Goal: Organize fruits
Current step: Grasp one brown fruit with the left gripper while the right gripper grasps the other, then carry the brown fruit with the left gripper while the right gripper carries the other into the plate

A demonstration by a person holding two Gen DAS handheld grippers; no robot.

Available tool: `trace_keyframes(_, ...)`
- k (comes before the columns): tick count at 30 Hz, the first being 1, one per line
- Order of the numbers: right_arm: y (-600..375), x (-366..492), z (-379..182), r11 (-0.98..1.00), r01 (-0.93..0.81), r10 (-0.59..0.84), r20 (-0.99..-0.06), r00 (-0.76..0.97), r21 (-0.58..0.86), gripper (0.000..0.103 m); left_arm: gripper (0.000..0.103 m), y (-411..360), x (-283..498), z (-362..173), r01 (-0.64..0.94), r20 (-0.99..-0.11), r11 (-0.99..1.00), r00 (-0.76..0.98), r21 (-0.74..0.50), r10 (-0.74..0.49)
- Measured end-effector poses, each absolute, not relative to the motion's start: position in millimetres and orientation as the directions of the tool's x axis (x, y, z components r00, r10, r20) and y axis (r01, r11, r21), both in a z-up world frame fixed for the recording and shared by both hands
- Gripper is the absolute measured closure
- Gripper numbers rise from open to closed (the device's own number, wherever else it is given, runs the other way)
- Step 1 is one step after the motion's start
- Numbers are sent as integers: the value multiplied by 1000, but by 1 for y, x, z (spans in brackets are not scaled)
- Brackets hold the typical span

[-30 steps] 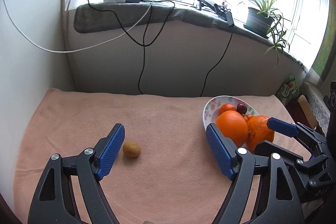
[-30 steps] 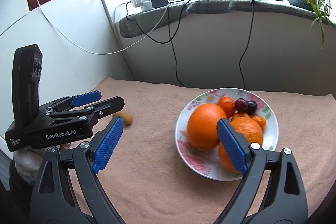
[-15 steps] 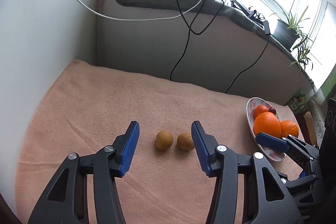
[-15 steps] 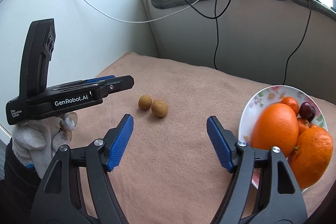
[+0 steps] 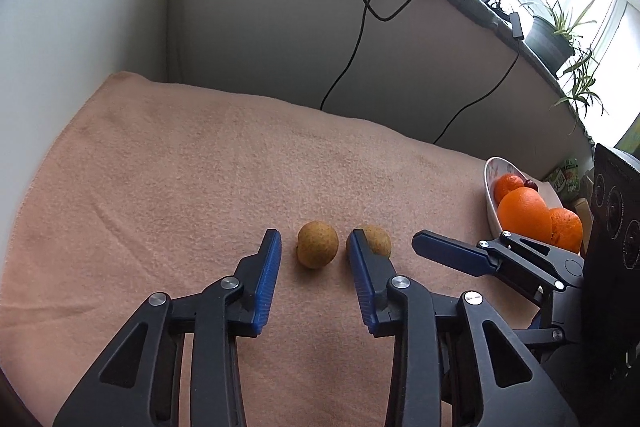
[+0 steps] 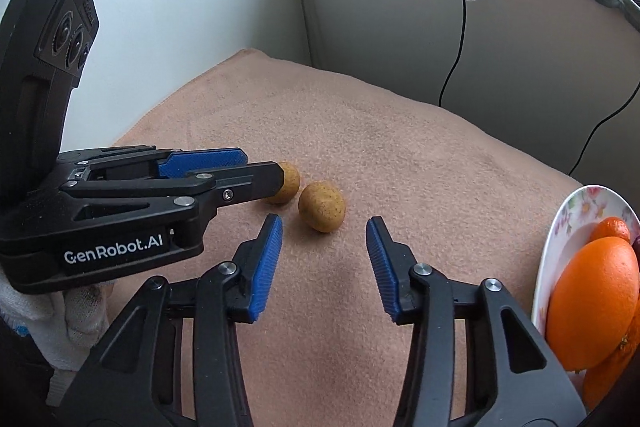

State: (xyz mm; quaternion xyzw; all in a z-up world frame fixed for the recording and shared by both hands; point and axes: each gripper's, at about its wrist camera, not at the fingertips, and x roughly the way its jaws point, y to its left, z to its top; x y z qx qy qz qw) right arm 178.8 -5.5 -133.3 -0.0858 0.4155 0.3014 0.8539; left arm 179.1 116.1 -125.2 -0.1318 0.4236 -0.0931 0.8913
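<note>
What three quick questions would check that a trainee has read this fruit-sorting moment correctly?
1. True or false: the left hand-held gripper already squeezes a brown fruit.
2. Where are the oranges? A in a basket; B in the bowl; C on the windowsill.
3. How many brown fruits lie on the cloth?
Key: 1 false: its jaws, just closing, straddle the brown fruit with gaps on both sides. 2 B. 3 two, side by side.
</note>
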Motion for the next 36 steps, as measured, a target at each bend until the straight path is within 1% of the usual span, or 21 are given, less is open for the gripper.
trace_keyframes(3, -2, 181, -138, 800, -592, 438, -769, 466, 98, 65, 70, 115, 182, -127, 59, -735, 949, 618, -311, -279)
trace_keyframes(8, 3, 187, -142, 797, -596, 438, -775, 456, 100, 67, 75, 111, 187, -132, 69, -753, 953, 598, -294, -275)
trace_keyframes(9, 4, 188, -143, 796, -597, 438, -776, 453, 100, 69, 75, 110, 188, -132, 70, -755, 954, 595, -292, -275)
trace_keyframes(10, 5, 190, -144, 794, -599, 439, -778, 450, 102, 74, 78, 110, 188, -134, 69, -757, 954, 592, -292, -275)
trace_keyframes(19, 6, 191, -145, 790, -605, 444, -772, 454, 99, 75, 81, 110, 187, -134, 61, -753, 953, 600, -296, -272)
trace_keyframes(27, -3, 185, -137, 794, -599, 455, -755, 472, 104, 75, 81, 113, 182, -128, 50, -741, 955, 619, -294, -260)
trace_keyframes(36, -40, 173, -113, 816, -561, 475, -711, 518, 136, 75, 81, 98, 180, -111, 81, -713, 952, 644, -296, -277)
